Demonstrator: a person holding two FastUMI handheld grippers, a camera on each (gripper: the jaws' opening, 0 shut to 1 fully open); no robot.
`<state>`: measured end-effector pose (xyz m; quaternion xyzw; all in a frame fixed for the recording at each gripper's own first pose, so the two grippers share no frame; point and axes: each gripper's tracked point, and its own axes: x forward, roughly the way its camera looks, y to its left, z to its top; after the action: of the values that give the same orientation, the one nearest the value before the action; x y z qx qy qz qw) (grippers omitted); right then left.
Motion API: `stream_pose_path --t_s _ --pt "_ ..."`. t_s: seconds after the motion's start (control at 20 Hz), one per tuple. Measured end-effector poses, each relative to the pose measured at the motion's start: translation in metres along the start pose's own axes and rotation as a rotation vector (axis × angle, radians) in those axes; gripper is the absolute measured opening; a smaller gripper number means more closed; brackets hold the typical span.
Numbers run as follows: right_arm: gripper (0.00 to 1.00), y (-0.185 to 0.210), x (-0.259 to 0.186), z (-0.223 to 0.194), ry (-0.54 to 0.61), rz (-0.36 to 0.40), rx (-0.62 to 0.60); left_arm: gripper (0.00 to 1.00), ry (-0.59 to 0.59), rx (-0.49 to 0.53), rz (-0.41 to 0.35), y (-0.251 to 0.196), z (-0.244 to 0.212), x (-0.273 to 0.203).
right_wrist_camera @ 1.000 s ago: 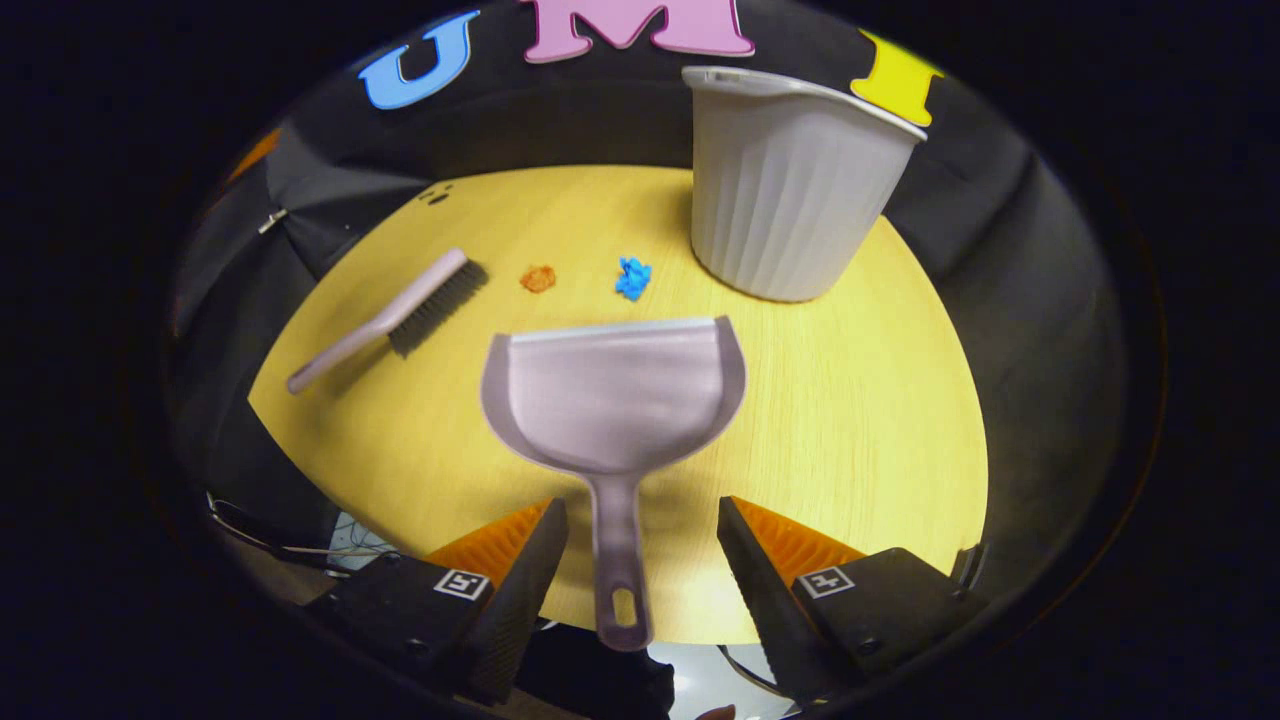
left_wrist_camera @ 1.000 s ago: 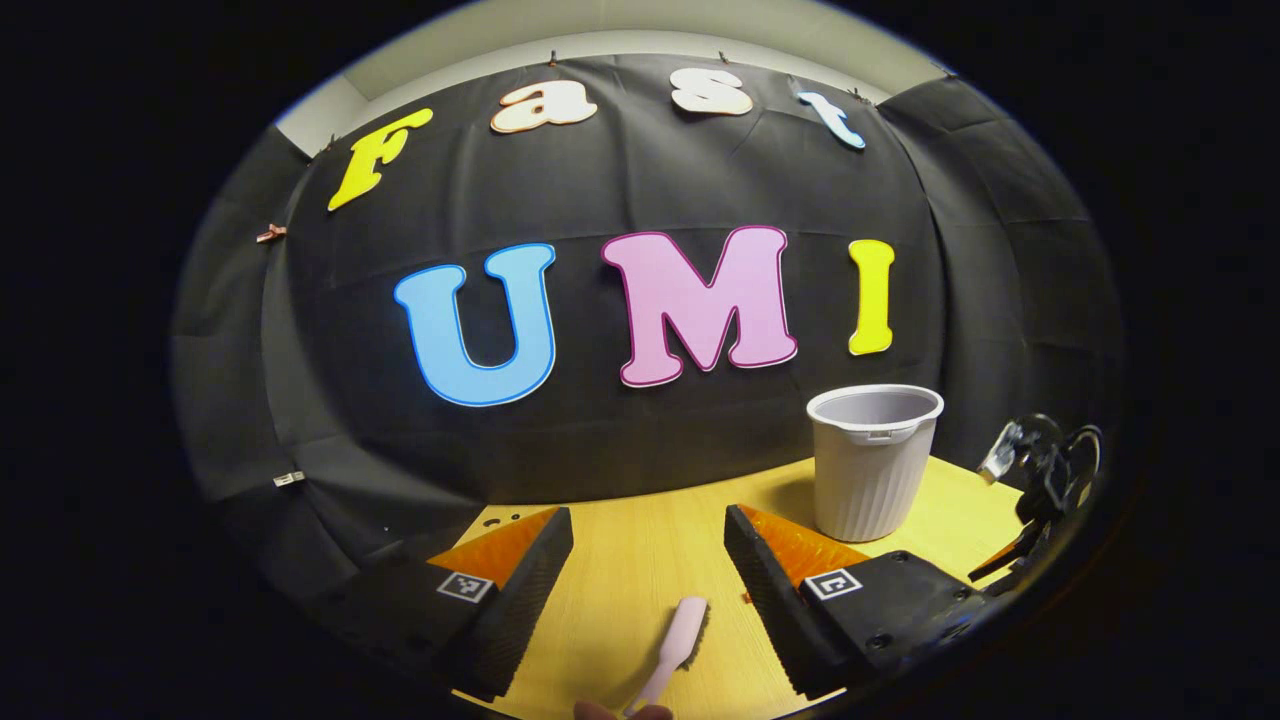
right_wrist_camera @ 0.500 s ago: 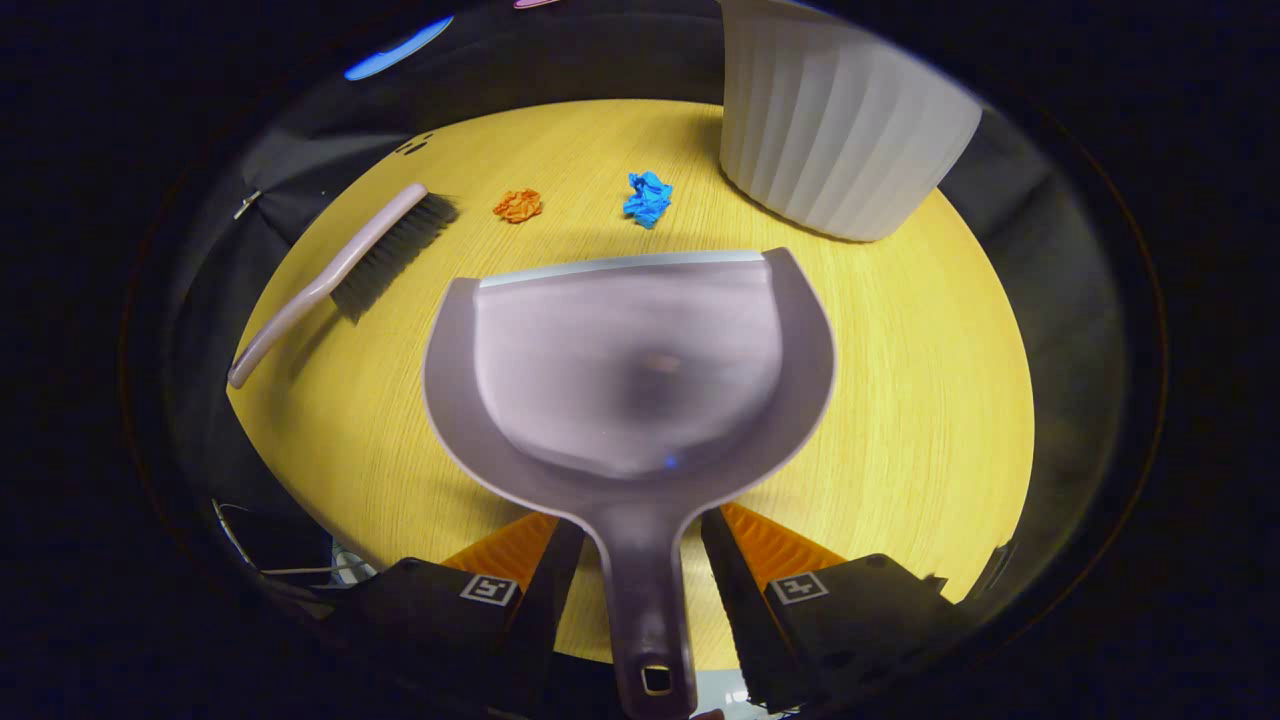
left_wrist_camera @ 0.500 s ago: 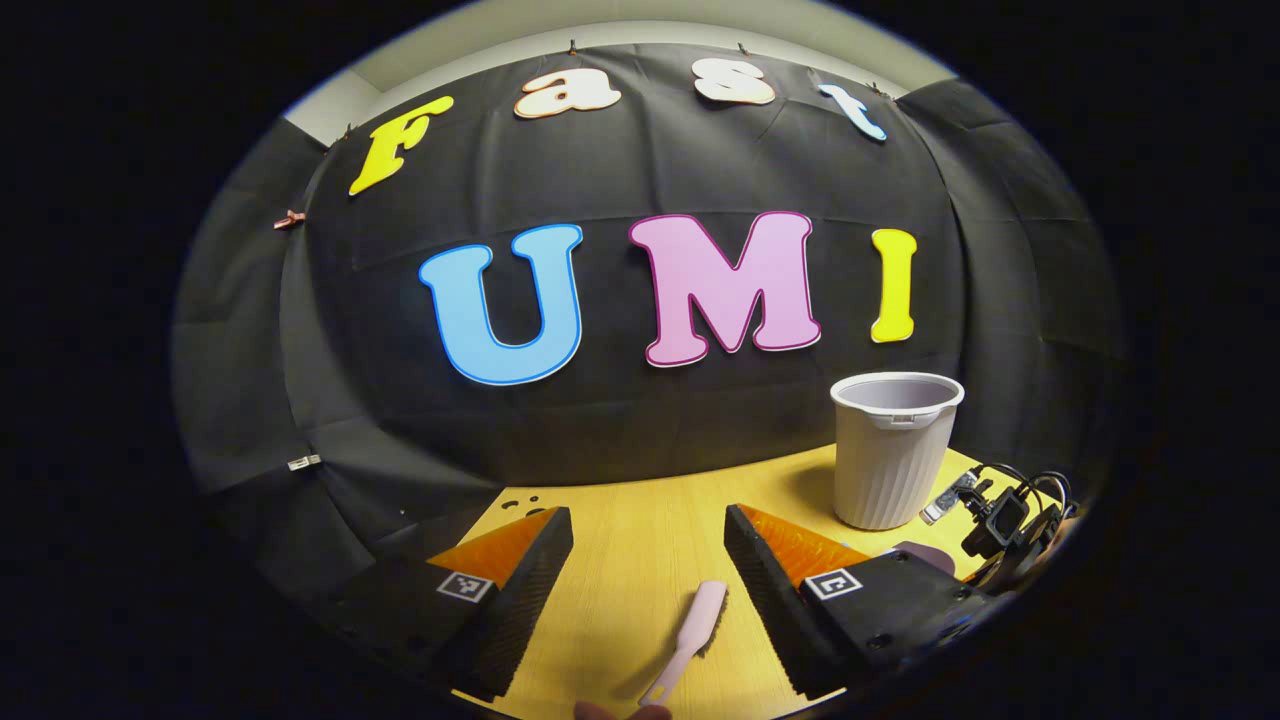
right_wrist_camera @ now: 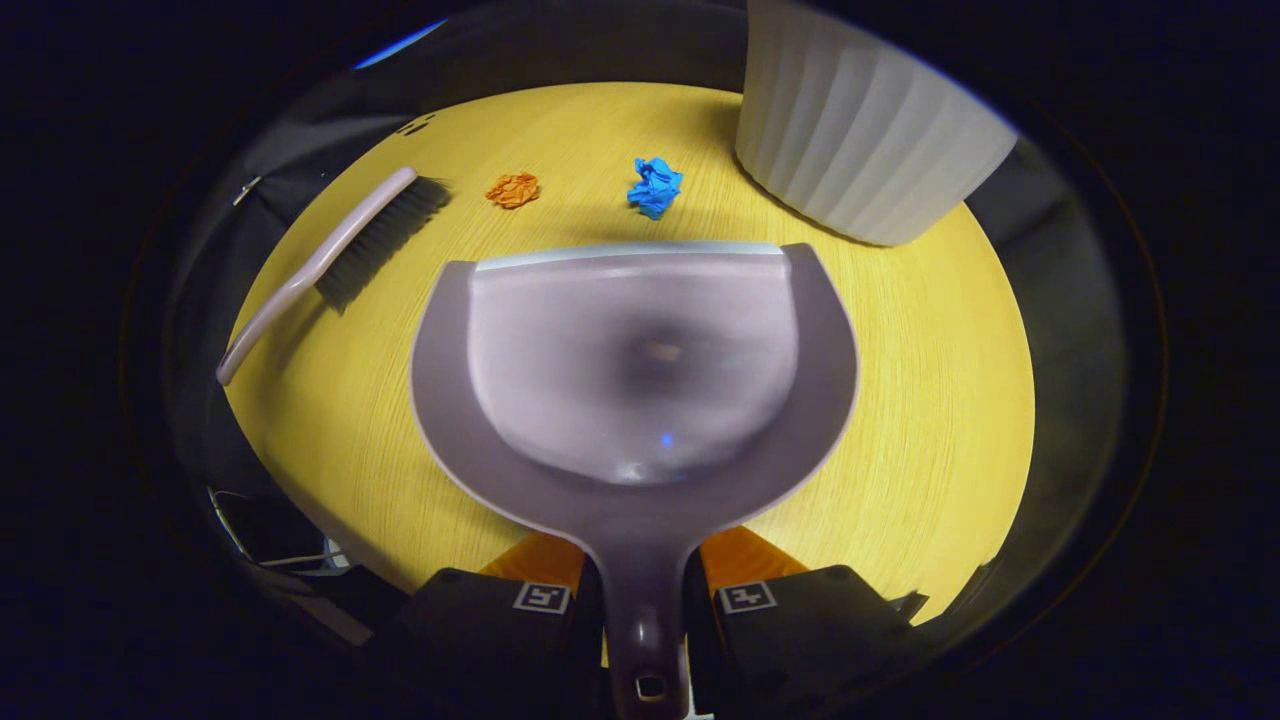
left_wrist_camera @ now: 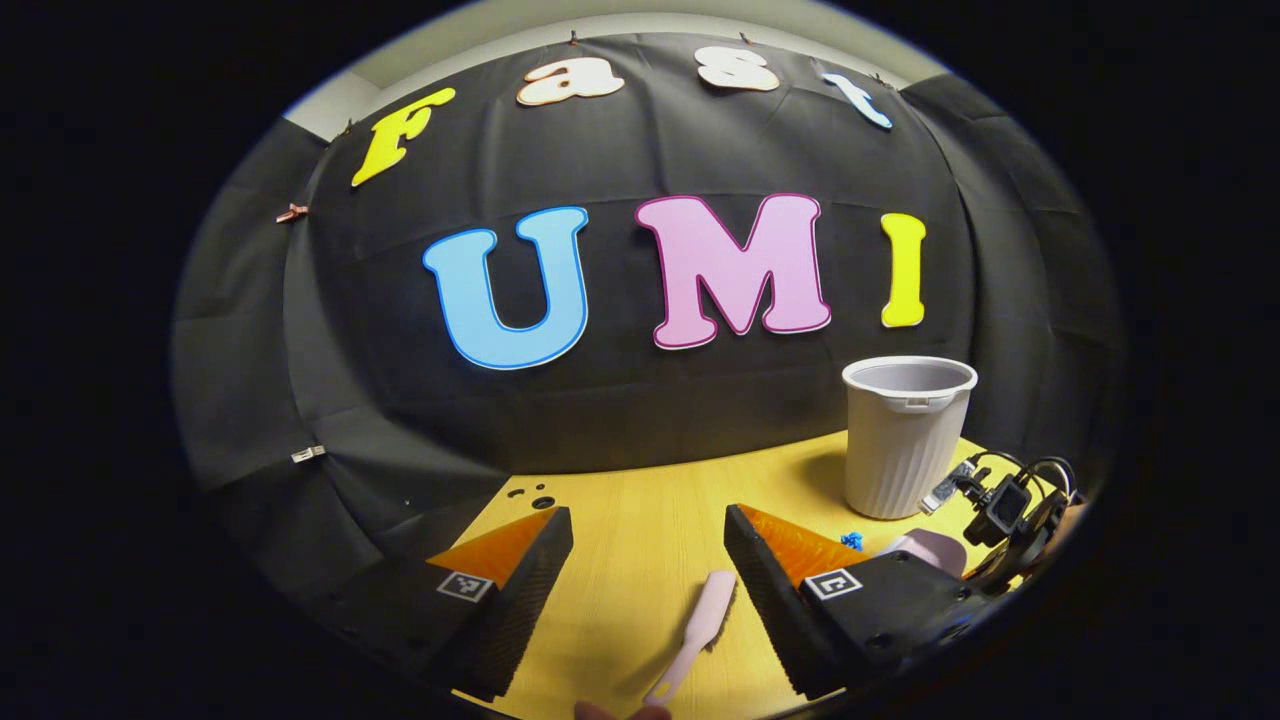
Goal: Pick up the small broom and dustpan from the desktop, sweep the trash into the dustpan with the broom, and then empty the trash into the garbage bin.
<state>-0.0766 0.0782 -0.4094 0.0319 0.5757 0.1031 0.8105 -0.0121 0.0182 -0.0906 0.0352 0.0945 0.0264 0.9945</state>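
Gripping dustpan (right_wrist_camera: 640, 370) handle: right tool (right_wrist_camera: 643, 600); orange scrap (right_wrist_camera: 513, 189) visible.

Black cloth wall (left_wrist_camera: 640, 400), yellow wooden desktop (right_wrist_camera: 920, 400)

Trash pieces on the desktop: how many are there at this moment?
2. An orange scrap lies just right of the broom's bristles, and a blue scrap lies beyond the dustpan's front edge, left of the bin. The dustpan could hide more.
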Motion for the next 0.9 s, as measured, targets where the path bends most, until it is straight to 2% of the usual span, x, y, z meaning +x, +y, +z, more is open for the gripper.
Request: stream_pose_path --t_s 0.15,0.2,0.45,0.6,0.65,0.7,0.8,0.9 --pt "0.38 0.000 0.000 0.001 -0.027 0.014 0.017 1.00 0.061 -0.004 -0.050 -0.007 -0.024 0.007" --pt "0.37 -0.001 -0.001 0.000 -0.032 0.013 0.012 0.97 0.103 -0.009 -0.068 -0.010 -0.037 0.009" --pt "0.36 -0.001 -0.016 -0.001 -0.067 0.027 -0.025 0.98 0.302 0.022 -0.134 -0.013 -0.099 0.019" --pt "0.36 -0.004 -0.035 -0.003 -0.093 0.030 -0.039 0.98 0.430 0.079 -0.212 -0.021 -0.136 0.024" --pt "0.41 -0.006 -0.039 -0.004 -0.102 0.028 -0.040 0.98 0.481 0.097 -0.244 -0.026 -0.149 0.024" --pt "0.36 -0.008 -0.045 -0.005 -0.111 0.024 -0.042 1.00 0.527 0.104 -0.279 -0.031 -0.163 0.025" --pt "0.36 -0.015 -0.055 -0.008 -0.123 0.010 -0.043 0.96 0.610 0.100 -0.321 -0.040 -0.185 0.032" --pt "0.36 -0.020 -0.064 -0.012 -0.132 0.000 -0.034 0.94 0.681 0.086 -0.328 -0.042 -0.201 0.039"
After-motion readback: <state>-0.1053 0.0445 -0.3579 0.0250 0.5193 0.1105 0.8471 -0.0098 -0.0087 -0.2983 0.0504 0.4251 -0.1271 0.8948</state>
